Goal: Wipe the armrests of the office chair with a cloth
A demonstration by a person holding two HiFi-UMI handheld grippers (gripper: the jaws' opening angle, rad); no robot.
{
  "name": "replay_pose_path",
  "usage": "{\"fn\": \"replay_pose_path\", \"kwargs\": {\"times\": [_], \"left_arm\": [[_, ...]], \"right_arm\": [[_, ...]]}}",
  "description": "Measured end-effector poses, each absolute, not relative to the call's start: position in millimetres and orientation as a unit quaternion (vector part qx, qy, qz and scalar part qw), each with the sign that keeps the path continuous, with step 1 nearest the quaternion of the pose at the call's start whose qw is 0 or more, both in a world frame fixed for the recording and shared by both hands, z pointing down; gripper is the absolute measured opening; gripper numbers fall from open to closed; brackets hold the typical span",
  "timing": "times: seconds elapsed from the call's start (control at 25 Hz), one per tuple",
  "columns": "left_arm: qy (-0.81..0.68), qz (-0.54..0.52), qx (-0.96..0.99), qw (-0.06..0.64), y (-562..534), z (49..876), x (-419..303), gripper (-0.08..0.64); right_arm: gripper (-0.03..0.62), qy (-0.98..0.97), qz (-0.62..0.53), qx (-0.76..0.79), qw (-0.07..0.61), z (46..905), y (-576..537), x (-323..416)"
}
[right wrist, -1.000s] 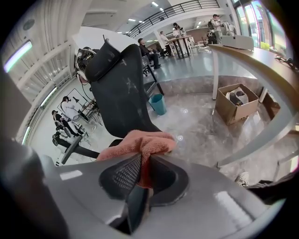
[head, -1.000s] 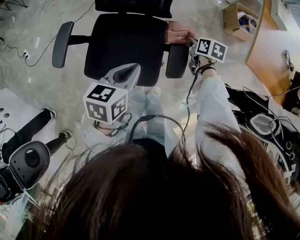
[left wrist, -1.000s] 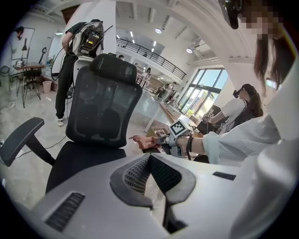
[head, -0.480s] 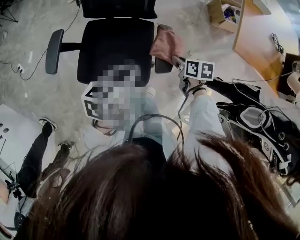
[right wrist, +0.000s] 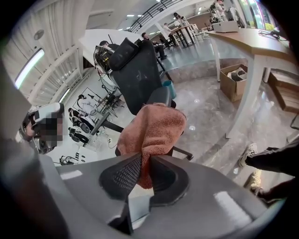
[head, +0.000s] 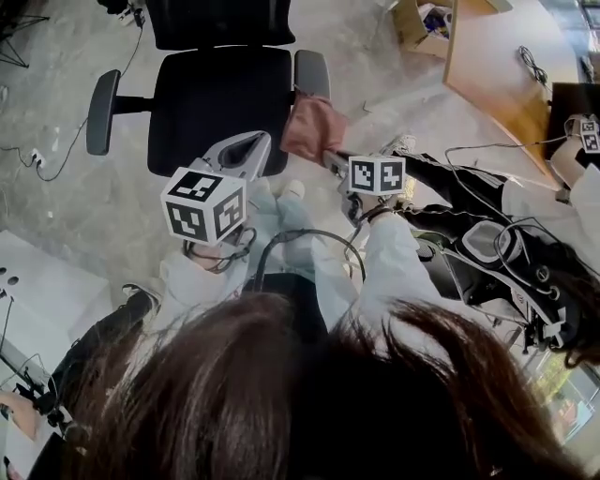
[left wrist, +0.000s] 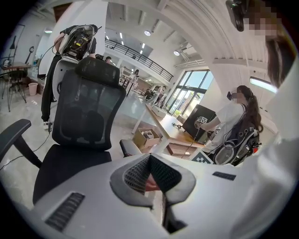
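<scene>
**Cloth** (head: 314, 127): pink terry. Pinched at its near edge by the right gripper (head: 326, 157), jaws clamped tight on a fold. Draped over the near half of the right-hand armrest (head: 312, 73), the far half bare. A second ago bunched at the backrest end of that armrest, half a second ago at mid-length. Reads as one pull along the pad toward the person, now close to running off the front end. Contact under the cloth hidden, so pressure unconfirmed.

**Left gripper** (head: 255, 148): jaws together, nothing gripped. Pink sliver low in the gap between the pads, not identifiable. Unmoved above the seat's near edge over the same second.

**Office chair** (head: 220, 103): black, mesh back, facing the person. Left-hand armrest (head: 101, 112) uncovered and well apart from the cloth, presumably yet to be wiped.

**Surroundings:** wooden table (head: 487, 66) to the right, with a cardboard box (head: 412, 21) by its far end. Floor cable (head: 56, 141) at left. Second person (head: 450, 187) in dark clothing just beside the right arm.

**Obstructions:** seat and backrest between cloth and left-hand armrest, so probably a reach across or a step round. Neighbour crowding the right elbow.
</scene>
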State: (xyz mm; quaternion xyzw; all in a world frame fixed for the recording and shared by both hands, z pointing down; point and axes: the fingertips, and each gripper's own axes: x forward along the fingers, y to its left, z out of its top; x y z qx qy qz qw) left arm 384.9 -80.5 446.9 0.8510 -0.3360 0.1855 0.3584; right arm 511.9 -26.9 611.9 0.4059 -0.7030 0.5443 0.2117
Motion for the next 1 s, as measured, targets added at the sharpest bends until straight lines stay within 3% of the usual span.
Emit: {"fn": "replay_pose_path", "kwargs": {"times": [0.24,0.6,0.84,1.0], "left_arm": [[-0.333,0.183,0.853,0.357,-108,431,392,0.002],[-0.347,0.162,0.879,0.285,-152,366,414,0.002],[-0.358,0.12,0.895,0.238,-177,311,421,0.002],[-0.369,0.105,0.898,0.215,-179,289,421,0.002]], "right_arm": [[0.038,-0.715,0.532,0.417,0.176,584,-47,510],[0.038,-0.808,0.35,0.473,0.028,401,-147,516],[0.038,-0.835,0.197,0.513,0.029,304,-171,500],[0.038,-0.835,0.153,0.527,0.031,275,-163,494]]}}
